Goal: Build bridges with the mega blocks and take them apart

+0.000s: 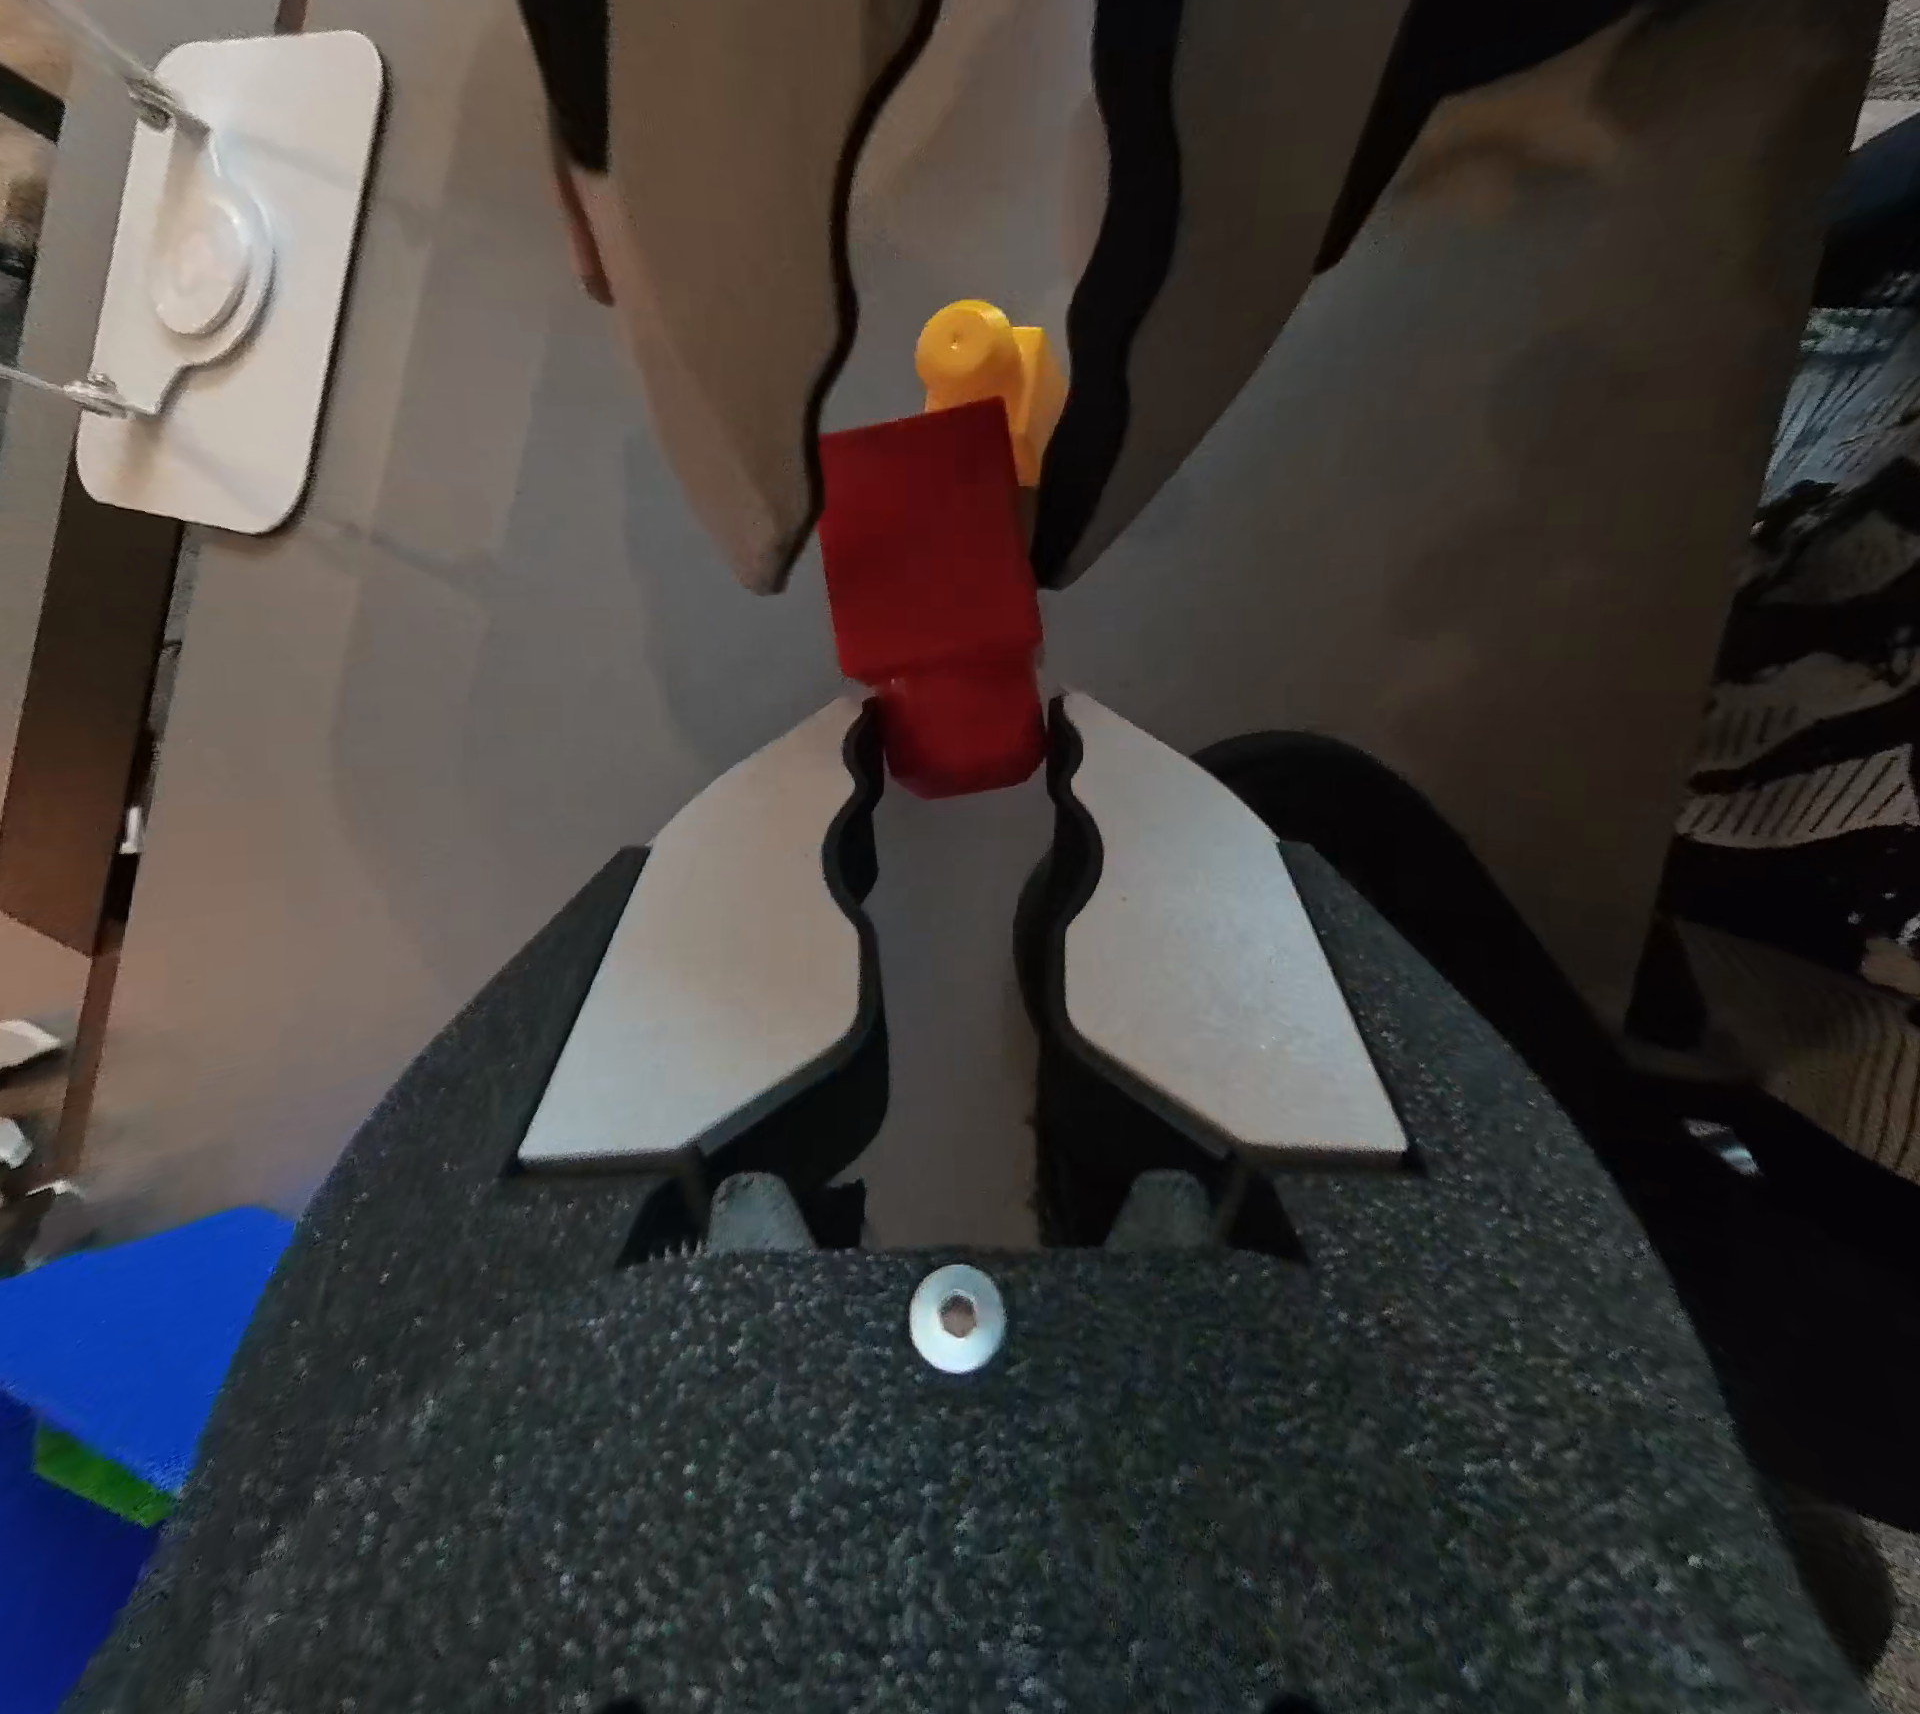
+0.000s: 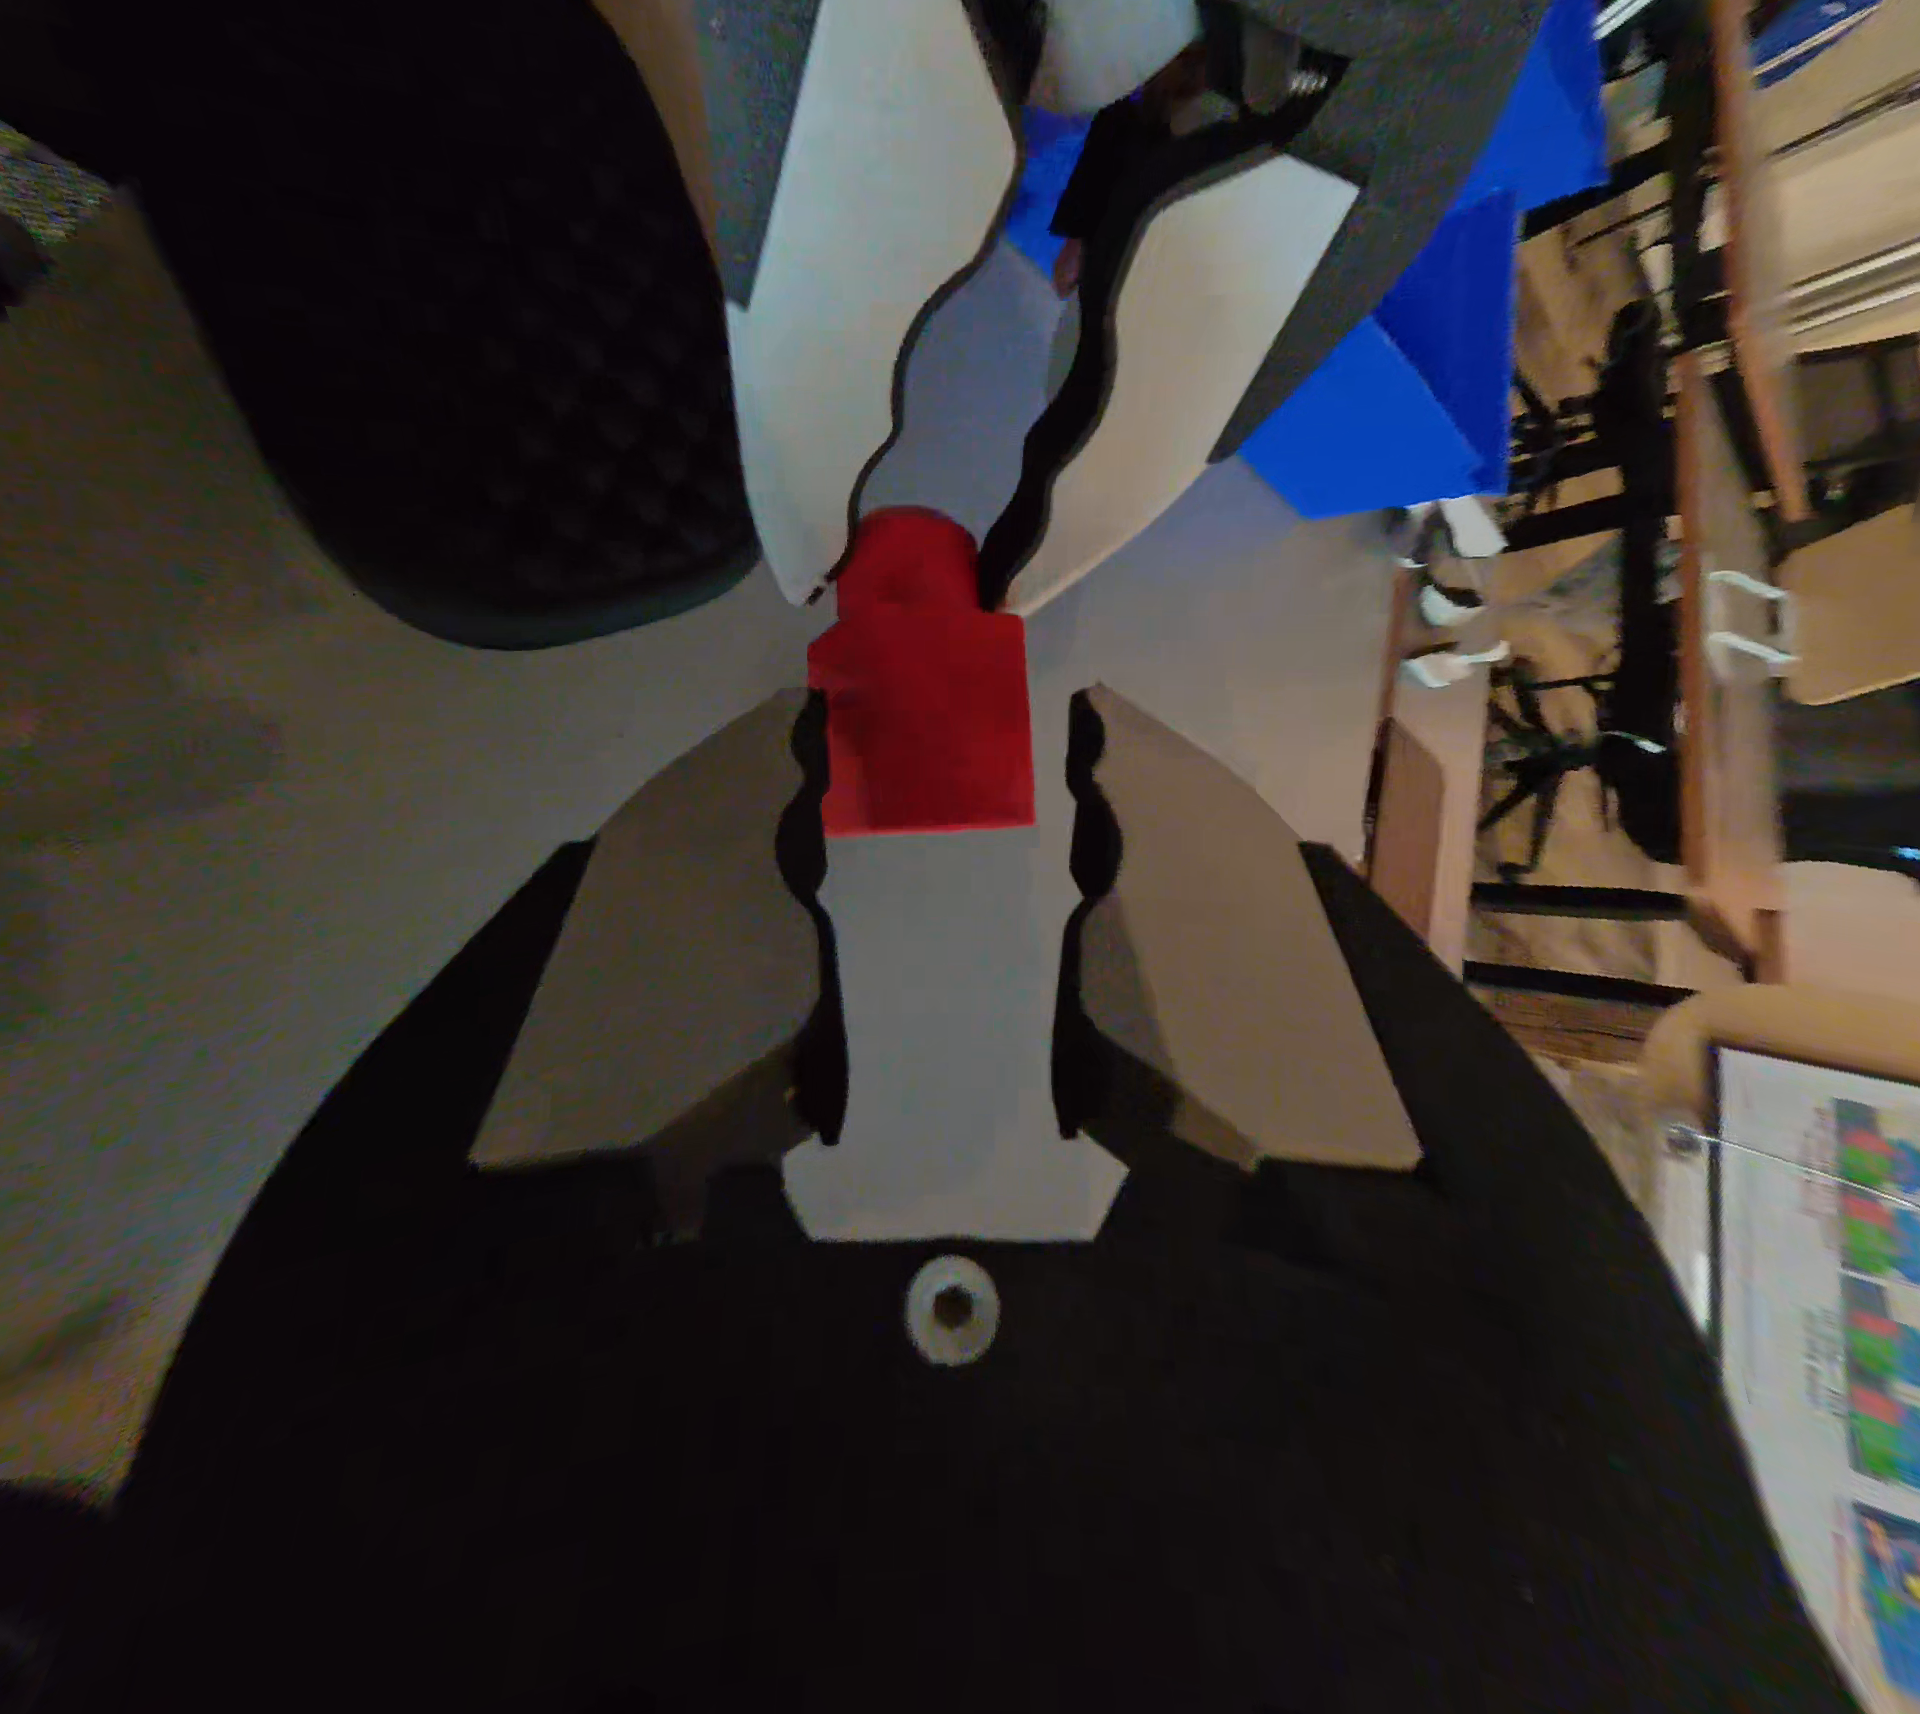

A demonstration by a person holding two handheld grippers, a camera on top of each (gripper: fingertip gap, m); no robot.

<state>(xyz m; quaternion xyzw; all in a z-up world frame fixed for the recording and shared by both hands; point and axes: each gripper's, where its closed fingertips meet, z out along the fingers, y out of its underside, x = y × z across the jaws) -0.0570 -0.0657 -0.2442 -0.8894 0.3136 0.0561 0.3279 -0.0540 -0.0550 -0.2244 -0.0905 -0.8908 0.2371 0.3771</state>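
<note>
Disassembly looks to be the stage in hand, though that is a judgement: no bridge stands in either view, and only a small stack is held in the air between the two tools. The red block (image 1: 930, 563) has its stud pinched by the left gripper (image 1: 961, 714), whose jaws are pressed in on it. The right gripper (image 2: 945, 729) comes from the opposite side, nose to nose with the left; its jaws straddle the red block's body, one finger (image 2: 707, 885) touching it while a narrow gap shows at the other, so it seems spread rather than clamping. In the left wrist view a yellow block (image 1: 992, 376) sits at the red block's far end, between the right gripper's fingers; whether the two are joined or already parted I cannot tell. A blue bin (image 2: 1455, 355) lies off to the side, probably where loose pieces go. Pulling these apart and stowing them appears to be what is left.
</note>
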